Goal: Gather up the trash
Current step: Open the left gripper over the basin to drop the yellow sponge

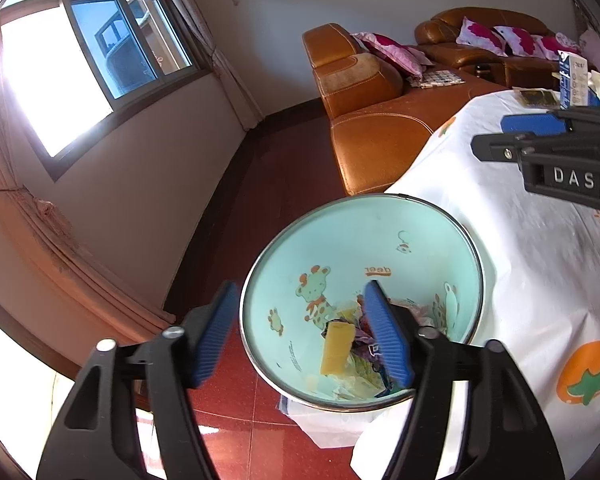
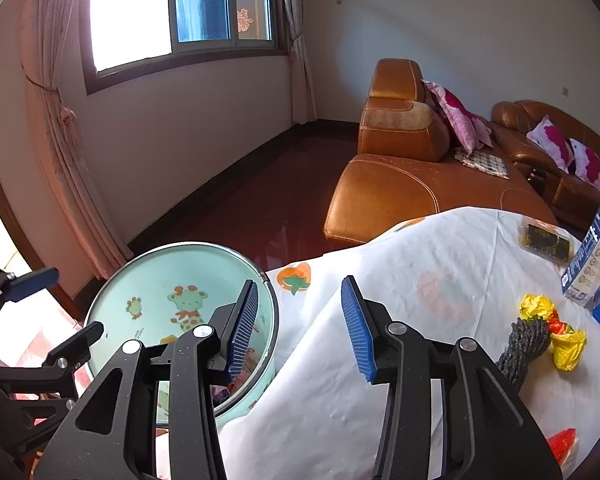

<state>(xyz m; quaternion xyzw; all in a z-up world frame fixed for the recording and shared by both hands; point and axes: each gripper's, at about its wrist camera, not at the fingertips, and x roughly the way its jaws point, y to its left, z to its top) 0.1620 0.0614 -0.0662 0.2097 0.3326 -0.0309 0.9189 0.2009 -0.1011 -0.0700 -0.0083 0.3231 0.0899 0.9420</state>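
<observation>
Close up, the left gripper (image 1: 300, 336) hangs over the round mint-green bin with cartoon animals (image 1: 380, 236), its jaws spread wide and holding nothing, and a yellow wrapper (image 1: 337, 346) lies inside with other scraps, so this looks like the drop-off step. The right gripper (image 2: 300, 320) sits by the bin's edge above the white tabletop (image 2: 440, 256), jaws apart and empty. Further off, a crinkly yellow and red wrapper (image 2: 556, 328) beside a grey rope bundle (image 2: 524, 344) probably comes next, needing a reach and a pinch.
</observation>
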